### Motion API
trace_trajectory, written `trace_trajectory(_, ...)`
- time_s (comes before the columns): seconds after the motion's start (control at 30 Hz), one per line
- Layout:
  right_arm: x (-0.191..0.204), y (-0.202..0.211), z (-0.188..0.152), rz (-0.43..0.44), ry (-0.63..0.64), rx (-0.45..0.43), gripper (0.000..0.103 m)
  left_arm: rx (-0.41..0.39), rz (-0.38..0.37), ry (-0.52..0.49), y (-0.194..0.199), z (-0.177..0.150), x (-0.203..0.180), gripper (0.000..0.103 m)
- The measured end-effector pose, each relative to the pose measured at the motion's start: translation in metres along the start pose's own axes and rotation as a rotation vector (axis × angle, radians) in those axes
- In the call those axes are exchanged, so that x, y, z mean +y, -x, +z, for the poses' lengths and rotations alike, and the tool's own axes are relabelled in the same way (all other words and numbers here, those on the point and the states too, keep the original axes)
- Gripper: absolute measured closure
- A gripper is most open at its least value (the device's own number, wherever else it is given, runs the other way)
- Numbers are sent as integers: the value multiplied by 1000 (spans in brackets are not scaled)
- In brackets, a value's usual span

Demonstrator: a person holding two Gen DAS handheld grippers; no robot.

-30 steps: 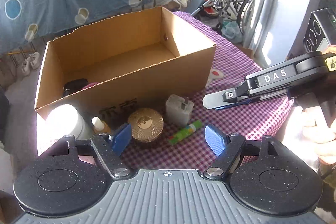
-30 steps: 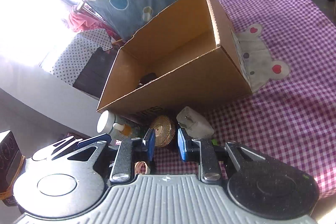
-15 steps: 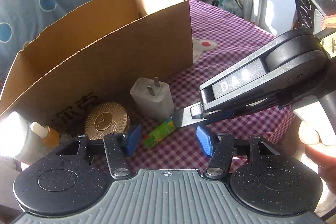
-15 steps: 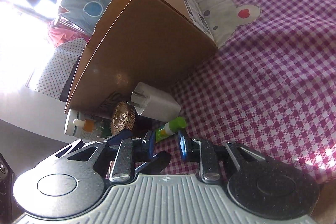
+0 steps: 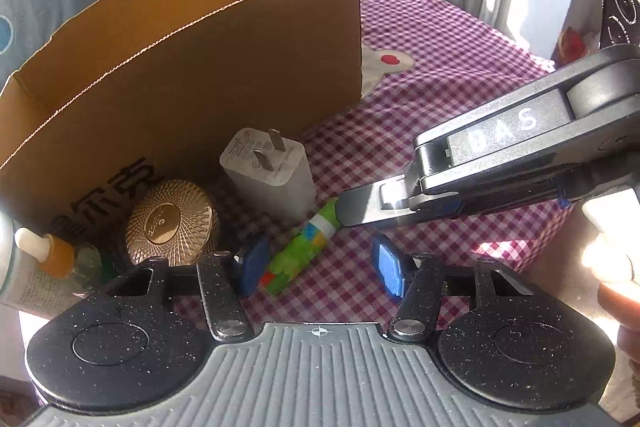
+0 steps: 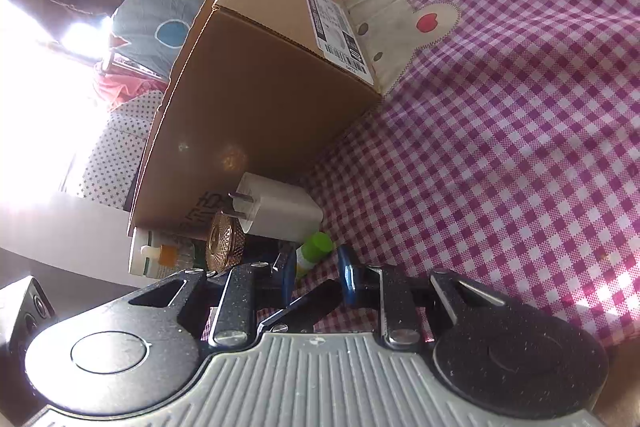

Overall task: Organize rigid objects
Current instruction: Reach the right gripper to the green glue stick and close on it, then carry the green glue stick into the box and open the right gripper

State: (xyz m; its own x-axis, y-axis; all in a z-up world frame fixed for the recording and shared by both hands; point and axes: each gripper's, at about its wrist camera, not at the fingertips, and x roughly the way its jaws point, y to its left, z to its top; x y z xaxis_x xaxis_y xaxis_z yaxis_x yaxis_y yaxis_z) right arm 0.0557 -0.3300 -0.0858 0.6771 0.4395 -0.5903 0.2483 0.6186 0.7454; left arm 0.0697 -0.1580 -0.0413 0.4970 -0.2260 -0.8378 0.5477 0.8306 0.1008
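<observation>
Green tube (image 5: 304, 247) lies diagonal, cap toward right gripper (image 6: 316, 273); right nearer, jaws open astride cap. Left gripper (image 5: 320, 269) open, tube beside its left pad.

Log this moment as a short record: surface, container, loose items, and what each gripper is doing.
surface: purple checked tablecloth
container: open cardboard box, upright on the cloth
loose items in front of box: white plug adapter, gold round lid, green glue stick, small orange dropper bottle
left gripper: jaws open, either side of the glue stick's near end
right gripper: jaws open, around the glue stick's green cap end
grasp: not yet closed
</observation>
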Motion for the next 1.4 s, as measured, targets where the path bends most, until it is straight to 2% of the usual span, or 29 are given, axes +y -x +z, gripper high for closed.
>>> trace_trajectory(0.23,-4,8,-2,3,-2,-2,78,44,-120,89,6,-7,2,58)
trace_trajectory(0.63,23,-6,-5,-59,73,10,81,6,-147,179,7,-11,19,68)
trace_trajectory(0.87,53,-22,-10,-132,199,17,80,-19,-180,205,10,-15,26,68)
trace_trajectory(1.13,64,-26,-15,-171,269,16,82,-58,-219,209,13,-23,33,68)
trace_trajectory(1.4,57,-13,-17,-150,214,15,82,-73,-245,237,20,-28,38,69)
